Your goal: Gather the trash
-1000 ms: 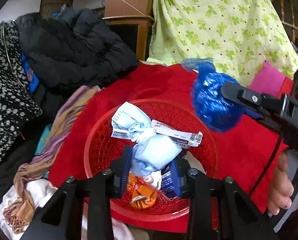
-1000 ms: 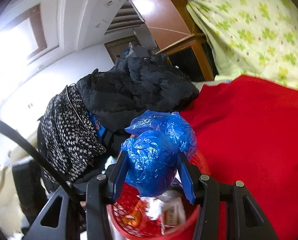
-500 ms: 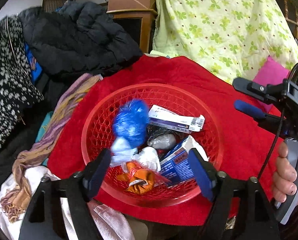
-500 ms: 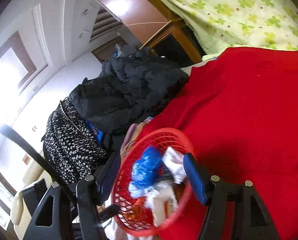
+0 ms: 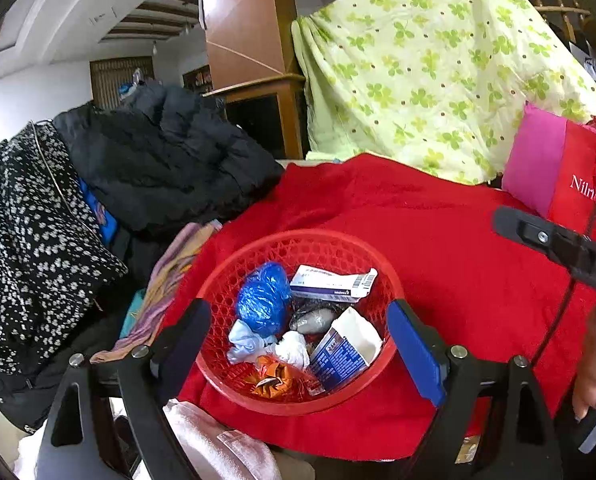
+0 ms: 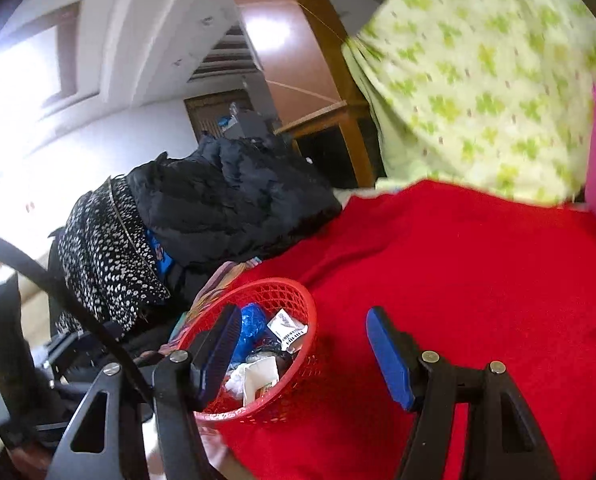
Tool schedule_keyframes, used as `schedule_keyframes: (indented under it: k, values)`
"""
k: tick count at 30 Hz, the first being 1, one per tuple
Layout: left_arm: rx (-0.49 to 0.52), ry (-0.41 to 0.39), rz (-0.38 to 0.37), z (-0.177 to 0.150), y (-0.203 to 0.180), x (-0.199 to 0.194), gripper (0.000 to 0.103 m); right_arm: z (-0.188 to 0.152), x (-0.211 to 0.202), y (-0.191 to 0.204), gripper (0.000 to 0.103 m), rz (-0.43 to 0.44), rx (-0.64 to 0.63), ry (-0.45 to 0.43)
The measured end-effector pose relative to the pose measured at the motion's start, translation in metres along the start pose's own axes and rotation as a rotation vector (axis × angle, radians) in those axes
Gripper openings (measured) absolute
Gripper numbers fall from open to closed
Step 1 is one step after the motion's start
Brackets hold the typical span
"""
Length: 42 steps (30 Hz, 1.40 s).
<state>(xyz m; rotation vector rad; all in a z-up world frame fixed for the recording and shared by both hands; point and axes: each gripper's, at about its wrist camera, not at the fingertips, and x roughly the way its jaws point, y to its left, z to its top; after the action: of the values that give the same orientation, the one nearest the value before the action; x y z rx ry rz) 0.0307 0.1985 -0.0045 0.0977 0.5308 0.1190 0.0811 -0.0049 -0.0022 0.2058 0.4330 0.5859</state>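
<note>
Both grippers — left [image 5: 302, 340], right [image 6: 304, 344] — spread wide, empty, above red basket [image 5: 253, 398].

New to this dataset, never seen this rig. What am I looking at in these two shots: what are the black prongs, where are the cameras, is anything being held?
No robot arm here: a person carries a handheld two-finger gripper in each hand, and each gripper has a fisheye camera looking forward along its fingers. The black prongs with blue pads at the bottom of each picture are those fingers.

In the left wrist view, the left gripper is open and holds nothing. It hangs over a red basket that sits on a red cloth. In the basket lie a crumpled blue plastic bag, a blue and white carton, white tissue and an orange wrapper.

In the right wrist view, the right gripper is also open and empty, with the basket to its left.
</note>
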Motion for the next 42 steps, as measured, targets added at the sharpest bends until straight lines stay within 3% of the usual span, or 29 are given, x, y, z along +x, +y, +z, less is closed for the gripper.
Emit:
schedule_keyframes:
  k: [2, 4, 13, 19, 25, 42]
  values:
    - [-0.004, -0.007, 0.026, 0.001, 0.002, -0.008, 0.091, 0.001, -0.013, 0.008, 0.069, -0.007, -0.031, -0.021]
    - [-0.010, -0.022, 0.055, 0.002, 0.003, -0.016, 0.100, 0.001, -0.024, 0.014, 0.070, -0.011, -0.051, -0.040]
    - [-0.014, -0.078, 0.142, 0.008, 0.008, -0.050, 0.100, 0.000, -0.054, 0.038, 0.072, -0.017, -0.078, -0.062]
    - [-0.034, -0.085, 0.162, 0.007, 0.015, -0.065, 0.101, -0.007, -0.062, 0.058, 0.072, -0.019, -0.114, -0.041]
    - [-0.037, -0.094, 0.229, 0.005, 0.021, -0.078, 0.103, -0.010, -0.075, 0.076, 0.073, -0.040, -0.158, -0.047]
    - [-0.123, -0.082, 0.262, -0.009, 0.050, -0.098, 0.103, -0.022, -0.094, 0.105, 0.075, -0.037, -0.169, 0.004]
